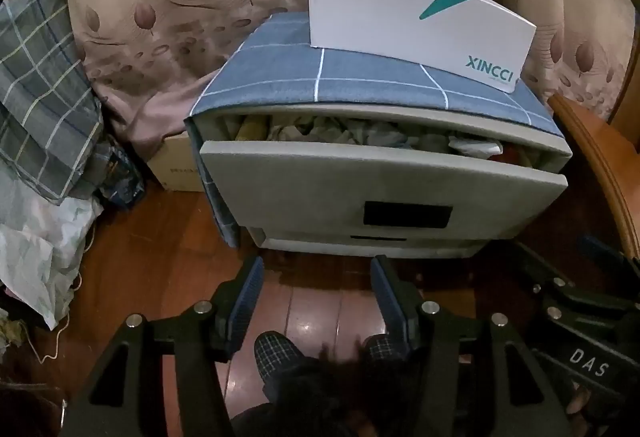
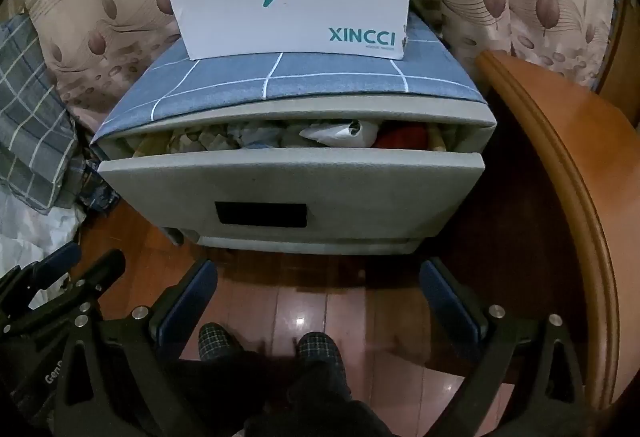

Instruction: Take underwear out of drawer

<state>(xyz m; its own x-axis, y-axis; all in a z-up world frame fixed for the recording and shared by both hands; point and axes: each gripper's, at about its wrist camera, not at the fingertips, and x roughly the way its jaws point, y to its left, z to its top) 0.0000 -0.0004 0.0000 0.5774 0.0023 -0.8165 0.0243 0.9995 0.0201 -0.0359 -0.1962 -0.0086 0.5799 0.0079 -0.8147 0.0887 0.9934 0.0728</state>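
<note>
"XINCCI" on the white box (image 2: 294, 11); "DAS" on the right claw (image 1: 592, 321).

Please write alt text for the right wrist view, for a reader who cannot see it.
A grey drawer, pulled partly open and stuffed with crumpled clothes, faces the open, empty right claw. A white XINCCI box stands on the blue checked cloth covering the cabinet; the left claw shows at lower left.
</note>
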